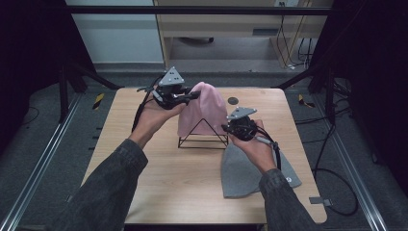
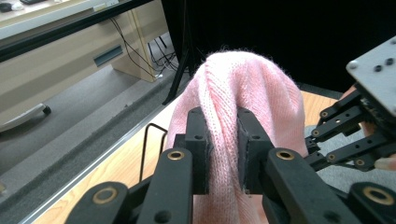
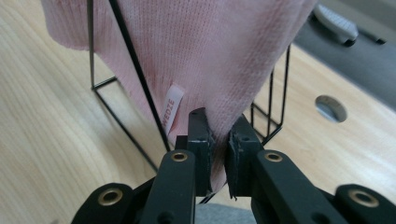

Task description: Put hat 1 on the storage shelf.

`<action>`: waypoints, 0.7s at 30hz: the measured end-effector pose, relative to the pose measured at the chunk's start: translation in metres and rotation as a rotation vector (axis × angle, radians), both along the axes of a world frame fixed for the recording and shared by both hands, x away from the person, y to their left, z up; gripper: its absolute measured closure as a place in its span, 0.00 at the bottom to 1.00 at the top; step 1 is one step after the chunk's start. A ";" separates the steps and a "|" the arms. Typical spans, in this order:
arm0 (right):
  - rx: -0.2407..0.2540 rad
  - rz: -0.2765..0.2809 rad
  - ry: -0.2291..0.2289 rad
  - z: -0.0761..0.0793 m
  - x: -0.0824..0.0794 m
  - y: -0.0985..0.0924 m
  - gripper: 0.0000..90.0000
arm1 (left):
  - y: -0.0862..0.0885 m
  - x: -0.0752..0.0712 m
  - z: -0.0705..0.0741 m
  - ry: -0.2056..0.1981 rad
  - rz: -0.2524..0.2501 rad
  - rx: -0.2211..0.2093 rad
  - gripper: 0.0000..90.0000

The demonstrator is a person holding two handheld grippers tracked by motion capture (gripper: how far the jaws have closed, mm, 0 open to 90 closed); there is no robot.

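Right gripper view: pink beanie (image 3: 187, 46) label (image 3: 171, 110) reads "WEDZE".

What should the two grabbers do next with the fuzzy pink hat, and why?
Probably ease the pink knitted hat a little lower over the black wire pyramid stand. The left gripper pinches its top and the right gripper its lower edge, yet the hem hangs above the stand's base.

small white tag (image 3: 171, 109) on the pink hat (image 3: 205, 51), reading "wedze"
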State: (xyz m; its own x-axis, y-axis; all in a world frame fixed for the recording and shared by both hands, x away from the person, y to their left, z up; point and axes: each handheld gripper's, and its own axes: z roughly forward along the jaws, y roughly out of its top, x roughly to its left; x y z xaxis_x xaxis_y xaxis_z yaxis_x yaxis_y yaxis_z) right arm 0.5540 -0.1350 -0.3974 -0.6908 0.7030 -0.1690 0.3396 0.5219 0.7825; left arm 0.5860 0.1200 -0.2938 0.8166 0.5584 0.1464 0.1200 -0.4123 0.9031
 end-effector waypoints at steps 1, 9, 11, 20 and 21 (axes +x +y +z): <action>-0.004 0.000 0.006 -0.002 0.000 0.000 0.91 | -0.001 -0.001 -0.001 0.000 -0.001 0.006 0.86; -0.010 -0.003 0.045 -0.008 -0.003 -0.005 0.77 | -0.004 0.001 -0.020 0.036 -0.001 0.013 0.85; -0.018 -0.004 0.050 -0.007 -0.006 -0.008 0.69 | -0.005 -0.001 -0.025 0.036 -0.005 0.025 0.86; -0.010 -0.071 0.030 -0.001 -0.024 -0.043 0.51 | 0.001 -0.004 -0.040 0.063 0.000 -0.005 0.85; -0.014 -0.080 0.033 -0.001 -0.025 -0.049 0.51 | 0.003 -0.004 -0.041 0.066 -0.005 -0.002 0.85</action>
State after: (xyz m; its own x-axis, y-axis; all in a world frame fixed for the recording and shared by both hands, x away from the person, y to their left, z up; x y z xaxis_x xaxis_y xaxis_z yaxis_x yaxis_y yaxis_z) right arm 0.5288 -0.1836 -0.3983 -0.6381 0.7537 -0.1575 0.4060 0.5032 0.7629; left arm 0.5818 0.1229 -0.3345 0.8269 0.5549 0.0911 0.1773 -0.4110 0.8942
